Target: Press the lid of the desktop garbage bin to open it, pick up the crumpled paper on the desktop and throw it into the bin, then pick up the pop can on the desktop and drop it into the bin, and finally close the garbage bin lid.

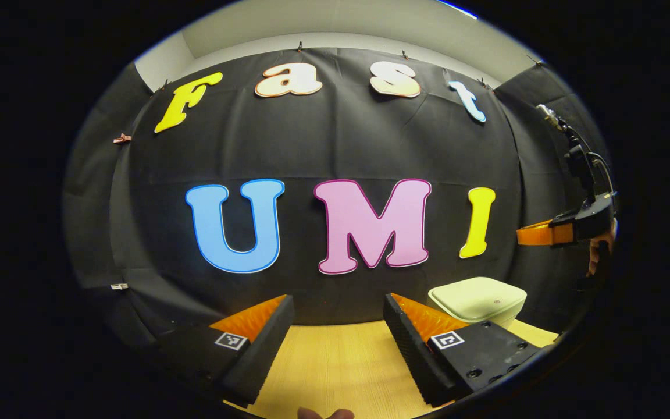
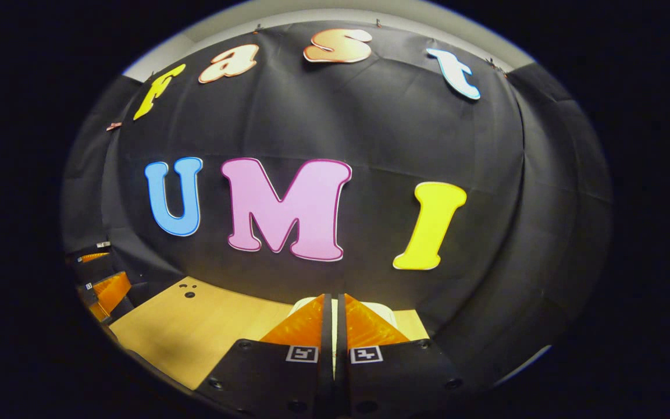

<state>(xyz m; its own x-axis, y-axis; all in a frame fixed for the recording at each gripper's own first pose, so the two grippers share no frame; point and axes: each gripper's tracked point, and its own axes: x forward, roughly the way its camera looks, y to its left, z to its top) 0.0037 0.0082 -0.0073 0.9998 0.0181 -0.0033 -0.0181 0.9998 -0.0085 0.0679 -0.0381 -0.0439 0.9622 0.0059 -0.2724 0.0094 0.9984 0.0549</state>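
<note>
above wooden desk (image 1: pixel 335 361), left gripper (image 1: pixel 339 314) spread wide; right gripper (image 2: pixel 334 317) closed, before bin (image 1: pixel 477 299).

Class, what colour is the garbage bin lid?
Pale cream; the garbage bin lid shows best in the left gripper view.

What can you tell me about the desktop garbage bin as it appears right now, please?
The garbage bin is a pale, cream-white box with rounded corners, smooth like plastic. Its flat lid is shut and carries a small round mark near the right end. It stands upright on the wooden desktop, close to the black wall cloth. In the left gripper view nothing touches it. In the right gripper view the right gripper, jaws together, sits in front of it, hiding most of it.
</note>
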